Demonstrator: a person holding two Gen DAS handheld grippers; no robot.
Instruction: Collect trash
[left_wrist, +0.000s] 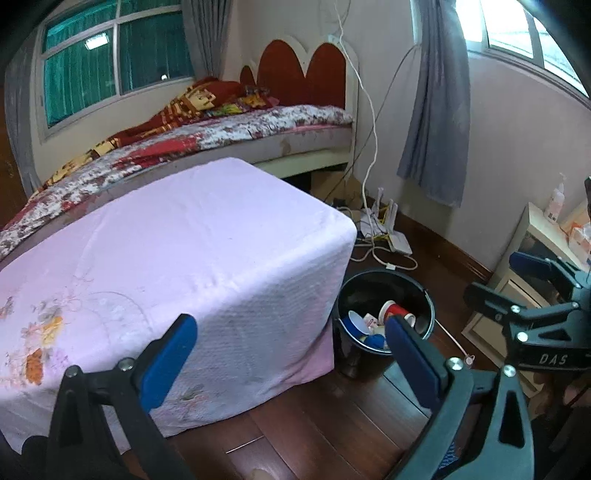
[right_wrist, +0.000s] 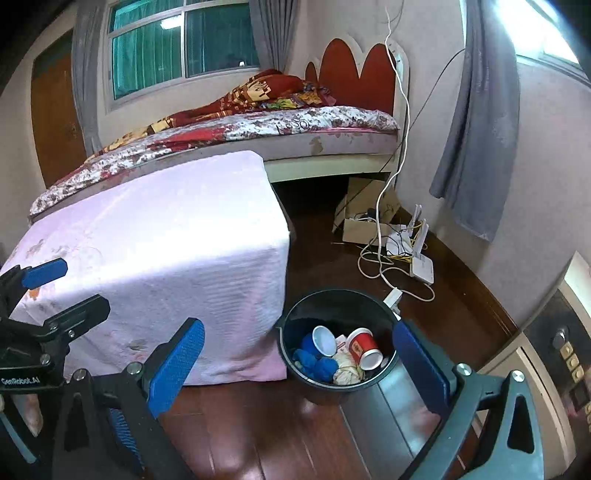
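Note:
A black bin (right_wrist: 334, 295) stands on the wooden floor by the corner of the pink-clothed table (right_wrist: 166, 240). Inside lie a red paper cup (right_wrist: 364, 349), a blue-and-white cup (right_wrist: 323, 339), blue crumpled pieces (right_wrist: 314, 363) and a wad of white paper (right_wrist: 345, 371). My right gripper (right_wrist: 299, 363) hovers open over the bin's near side, with nothing between its blue pads. My left gripper (left_wrist: 291, 350) is open too and holds nothing, above the table's corner, with the bin (left_wrist: 380, 275) by its right finger. Each view shows the other gripper at its edge: right gripper (left_wrist: 511, 277), left gripper (right_wrist: 62, 291).
A bed (right_wrist: 295, 125) with a floral cover runs behind the table. Cables, a white router (right_wrist: 423, 267) and a cardboard box (right_wrist: 362, 221) clutter the floor by the wall. At the right stand a white cabinet (left_wrist: 524, 266) and a grey curtain (left_wrist: 439, 110).

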